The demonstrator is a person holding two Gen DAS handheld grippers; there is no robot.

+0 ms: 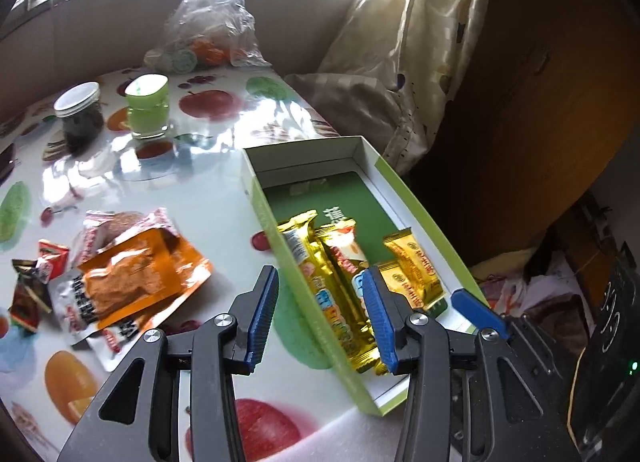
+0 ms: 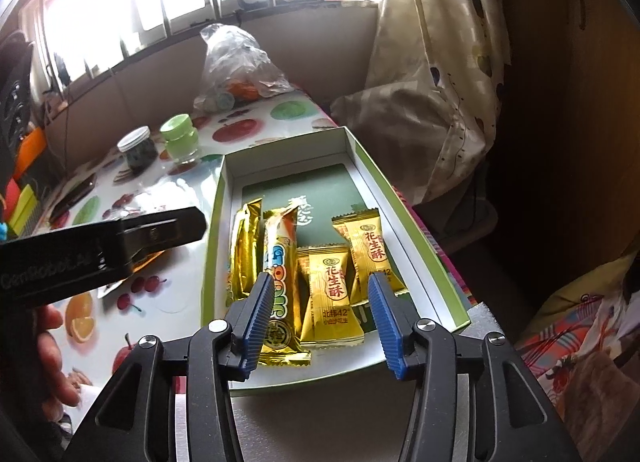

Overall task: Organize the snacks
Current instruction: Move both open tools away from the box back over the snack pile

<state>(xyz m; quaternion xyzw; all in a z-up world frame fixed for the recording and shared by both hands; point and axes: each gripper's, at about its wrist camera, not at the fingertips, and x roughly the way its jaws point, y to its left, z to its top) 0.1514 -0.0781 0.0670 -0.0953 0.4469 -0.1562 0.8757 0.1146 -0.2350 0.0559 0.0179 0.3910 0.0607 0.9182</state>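
Note:
A shallow white box with green sides (image 1: 262,197) (image 2: 214,201) lies at the table's right edge. Inside it are two long gold bars (image 1: 306,262) (image 2: 280,262) and two small gold peanut candies (image 1: 408,266) (image 2: 332,290). My left gripper (image 1: 322,314) is open above the box's left wall, nothing pressed between its pads. My right gripper (image 2: 322,318) is open over the box's near end, with one candy lying below the gap. Loose on the table to the left are an orange pouch (image 1: 132,278), a pink-white packet (image 1: 116,225) and small red and dark candies (image 1: 52,258).
A white-lidded jar (image 1: 80,113) and a green-lidded jar (image 1: 148,109) stand further back. A clear plastic bag (image 1: 212,21) sits by the window wall. A curtain (image 1: 420,41) hangs right of the table. A hand (image 2: 52,362) holds the left gripper's black body (image 2: 100,242).

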